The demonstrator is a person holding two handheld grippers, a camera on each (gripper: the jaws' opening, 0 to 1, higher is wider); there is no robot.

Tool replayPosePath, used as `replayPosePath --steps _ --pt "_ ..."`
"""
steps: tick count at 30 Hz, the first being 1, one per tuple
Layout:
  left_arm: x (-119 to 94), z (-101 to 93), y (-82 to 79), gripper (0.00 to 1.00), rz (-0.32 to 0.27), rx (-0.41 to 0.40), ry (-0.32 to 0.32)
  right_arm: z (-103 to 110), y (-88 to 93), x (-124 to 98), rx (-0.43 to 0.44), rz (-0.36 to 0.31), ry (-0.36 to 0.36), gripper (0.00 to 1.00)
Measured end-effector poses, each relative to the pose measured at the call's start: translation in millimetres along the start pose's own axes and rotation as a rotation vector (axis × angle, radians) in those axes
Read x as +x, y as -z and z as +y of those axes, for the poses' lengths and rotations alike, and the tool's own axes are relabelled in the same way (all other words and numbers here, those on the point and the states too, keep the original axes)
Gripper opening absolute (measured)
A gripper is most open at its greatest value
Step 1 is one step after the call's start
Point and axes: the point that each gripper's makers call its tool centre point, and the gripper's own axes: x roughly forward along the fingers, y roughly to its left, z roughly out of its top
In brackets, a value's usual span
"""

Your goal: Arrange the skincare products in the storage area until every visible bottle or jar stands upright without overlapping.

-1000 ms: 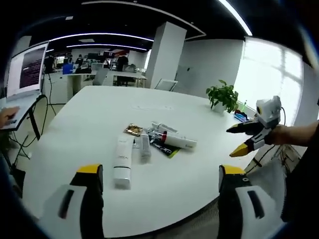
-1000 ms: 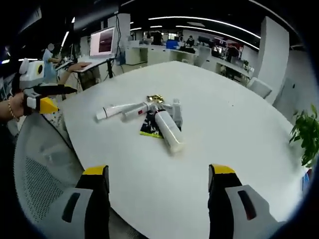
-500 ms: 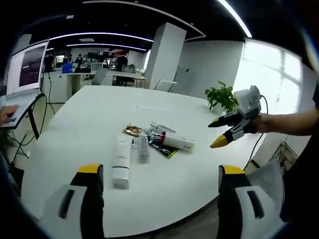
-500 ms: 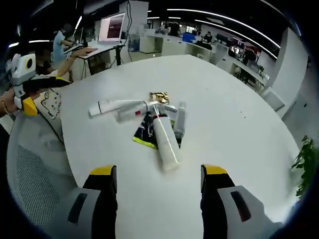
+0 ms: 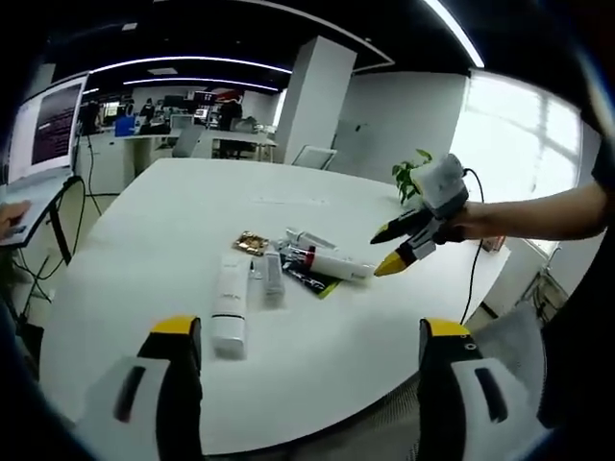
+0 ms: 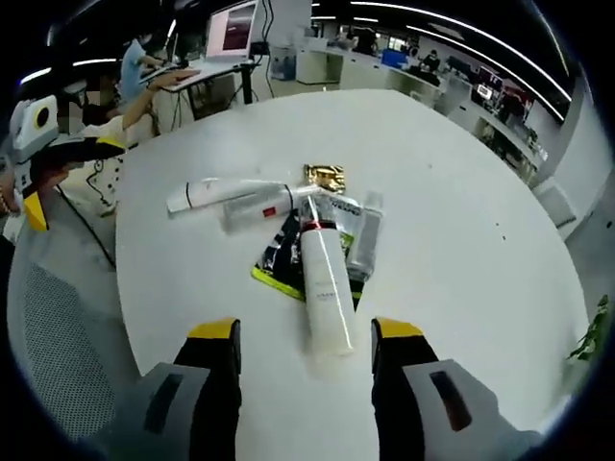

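Both hand-held grippers, left (image 5: 303, 370) and right (image 6: 306, 351), are open, holding nothing; tubes (image 6: 325, 288) lie flat on the surface (image 6: 461, 240).

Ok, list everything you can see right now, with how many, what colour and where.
Table: one, white, round, holds the products.
Tubes: four, white and clear, lying flat mid-table; the biggest points at the right gripper, another lies nearest the left gripper.
Sachet: one, black and yellow-green, under the biggest tube.
Gold packet: one, at the far end of the pile.
Plant: one, green, far table edge.
Laptop: one, on a stand beside the table.
Chair: one, grey mesh, at the table's edge.
Left gripper: yellow-tipped, open.
Right gripper: yellow-tipped, open, at the biggest tube's end.
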Motion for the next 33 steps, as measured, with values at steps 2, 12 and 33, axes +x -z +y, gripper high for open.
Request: replayPosePath --steps 2,12,33 --pt "0.2 -0.3 1.3 0.86 0.006 0.001 0.002 -7.4 -0.4 6.1 -0.011 0.006 -0.004 0.52" --pt "0.9 1.8 2.8 0.86 0.012 -0.022 0.002 -7.1 -26.1 25.9 -0.074 -0.004 -0.055 0.45" --pt "2.7 3.8 3.6 0.85 0.026 -0.049 -0.015 -13.3 -43.2 76.8 -0.118 0.073 -0.139 0.33"
